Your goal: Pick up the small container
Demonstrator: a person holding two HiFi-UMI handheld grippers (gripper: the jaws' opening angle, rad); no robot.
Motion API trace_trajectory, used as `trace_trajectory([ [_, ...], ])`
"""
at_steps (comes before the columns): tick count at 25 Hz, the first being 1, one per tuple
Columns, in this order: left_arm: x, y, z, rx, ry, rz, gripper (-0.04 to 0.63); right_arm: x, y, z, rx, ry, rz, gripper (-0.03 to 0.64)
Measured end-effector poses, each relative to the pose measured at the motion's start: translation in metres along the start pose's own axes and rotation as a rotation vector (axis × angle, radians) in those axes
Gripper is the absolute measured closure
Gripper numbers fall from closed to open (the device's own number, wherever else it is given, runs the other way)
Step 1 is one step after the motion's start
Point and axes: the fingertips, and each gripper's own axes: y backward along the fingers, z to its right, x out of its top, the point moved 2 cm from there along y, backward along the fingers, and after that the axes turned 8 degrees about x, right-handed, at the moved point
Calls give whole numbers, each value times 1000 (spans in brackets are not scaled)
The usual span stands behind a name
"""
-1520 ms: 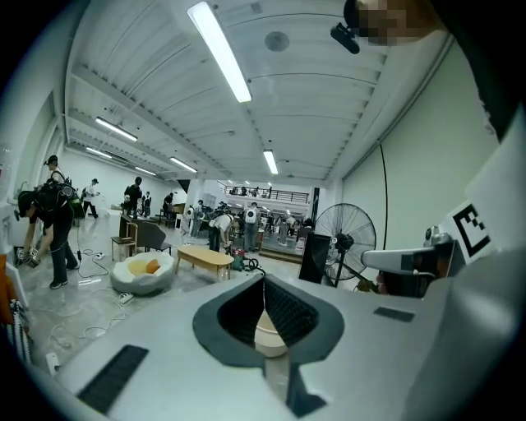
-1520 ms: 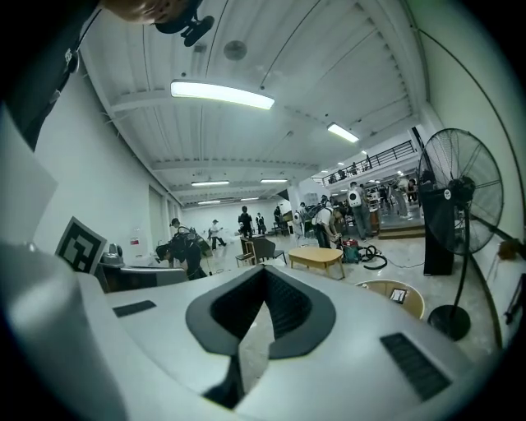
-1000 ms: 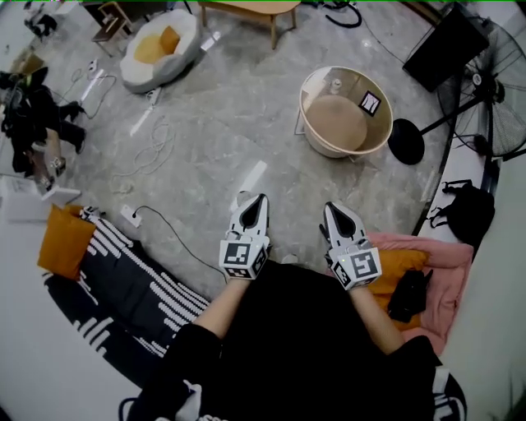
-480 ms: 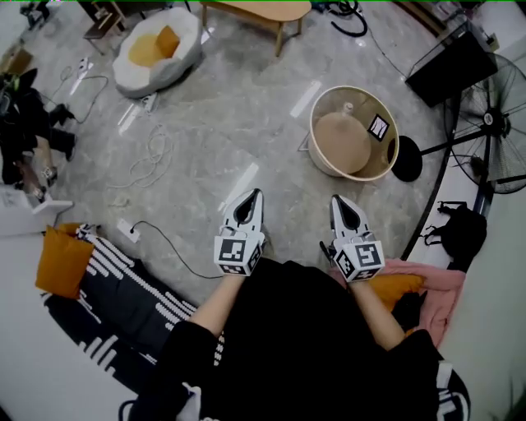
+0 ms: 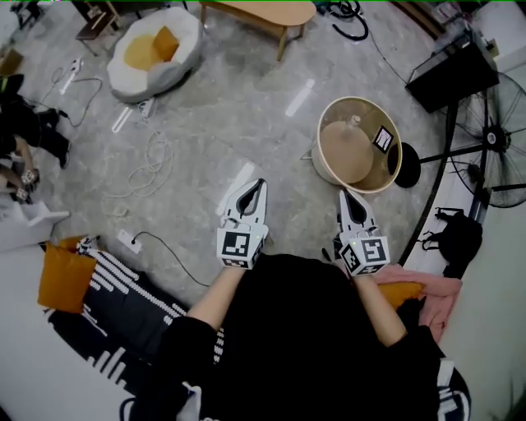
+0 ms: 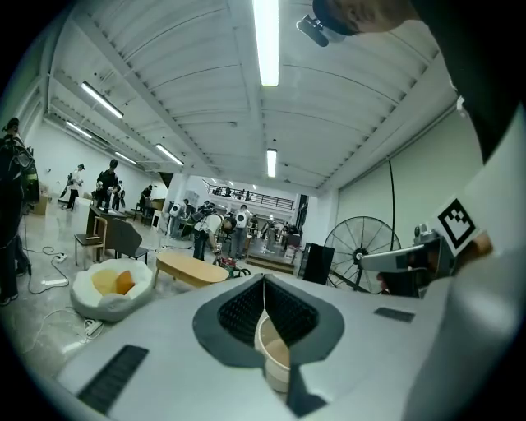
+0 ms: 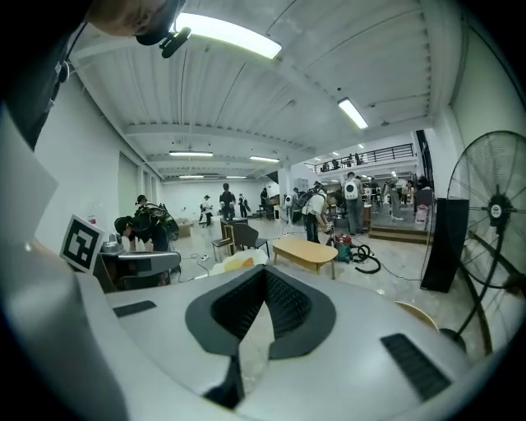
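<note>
**A:** What fills most of the head view?

**B:** Grey marble floor (image 5: 230,115). A black-and-white striped rug (image 5: 123,292) lies at 8 o'clock, and a pedestal fan (image 5: 493,138) stands at 3 o'clock.

**A:** Next in size?

**B:** A white cushion bed (image 5: 156,45) at 11 o'clock, a wooden table (image 5: 263,11) at 12, and a beige round tub (image 5: 393,168) at 1 o'clock.

**A:** And the 2 grippers?

**B:** They are side by side near the centre, both pointing toward 12. The left gripper (image 5: 260,182) has its jaws pressed together with nothing between them. The right gripper (image 5: 344,195) has its jaws meeting too, also empty.

**A:** Where's the small container?

**B:** The small container (image 5: 355,122) stands upright inside the tub, on its 12 o'clock side. It is apart from both grippers and nearer the right one.
</note>
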Motion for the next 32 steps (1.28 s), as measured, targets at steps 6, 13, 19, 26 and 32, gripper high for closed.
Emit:
trace_trajectory([
  [6, 10, -25, -33, -9, 6, -1, 575, 6, -32, 8, -40, -16, 1, 601],
  [13, 18, -48, -53, 6, 58, -12, 575, 6, -56, 24, -24, -72, -23, 601],
  [19, 23, -66, -73, 36, 45, 15, 575, 15, -94, 26, -16, -44, 7, 601],
  [26, 35, -125, -65, 40, 27, 18, 575, 31, -135, 79, -7, -47, 55, 601],
  [32, 45, -206, -38, -3, 2, 5, 575, 37, -155, 154, -47, -74, 70, 601],
])
